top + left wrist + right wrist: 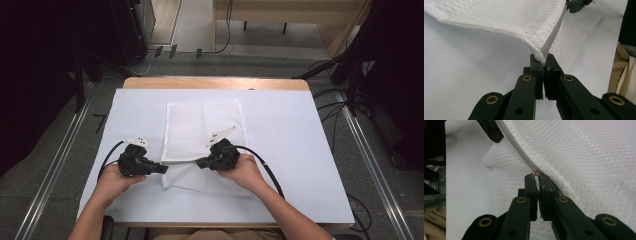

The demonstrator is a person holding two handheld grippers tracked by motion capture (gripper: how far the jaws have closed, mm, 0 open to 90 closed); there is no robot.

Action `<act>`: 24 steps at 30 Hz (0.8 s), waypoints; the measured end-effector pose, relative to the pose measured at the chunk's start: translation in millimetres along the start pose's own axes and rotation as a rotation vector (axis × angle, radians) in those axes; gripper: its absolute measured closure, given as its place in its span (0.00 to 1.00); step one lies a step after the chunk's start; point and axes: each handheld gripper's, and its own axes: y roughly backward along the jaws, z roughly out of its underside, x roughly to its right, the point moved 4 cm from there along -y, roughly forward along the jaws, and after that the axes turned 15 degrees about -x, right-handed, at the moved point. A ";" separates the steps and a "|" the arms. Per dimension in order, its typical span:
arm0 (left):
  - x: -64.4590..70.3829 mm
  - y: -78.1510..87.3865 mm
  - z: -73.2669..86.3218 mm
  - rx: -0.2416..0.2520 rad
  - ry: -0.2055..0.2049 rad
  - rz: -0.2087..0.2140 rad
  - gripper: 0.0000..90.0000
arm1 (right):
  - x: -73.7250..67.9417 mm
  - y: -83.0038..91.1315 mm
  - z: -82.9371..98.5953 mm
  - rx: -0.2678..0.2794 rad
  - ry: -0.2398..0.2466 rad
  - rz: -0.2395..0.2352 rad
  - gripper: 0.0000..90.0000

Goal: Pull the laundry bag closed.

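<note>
White mesh bag [204,131] lifted at its zipper [551,37] – left hand-held gripper [543,60] and right hand-held gripper [537,175] both pinching it

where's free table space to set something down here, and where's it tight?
Free: the white table cover right of the mesh bag, out to the table's right edge; the strip left of the bag; the band beyond its far edge. Tight: the near centre, where the left tongs and right tongs pinch the bag's zipper edge.
</note>
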 end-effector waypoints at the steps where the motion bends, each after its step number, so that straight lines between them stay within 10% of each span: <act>1: 0.0 0.1 0.0 0.000 0.000 -0.001 0.98 | -0.4 0.3 0.2 0.002 0.003 0.001 0.98; 24: -0.8 0.1 1.8 -0.012 0.006 -0.006 0.98 | 6.6 6.6 13.3 -0.015 -0.031 0.024 0.98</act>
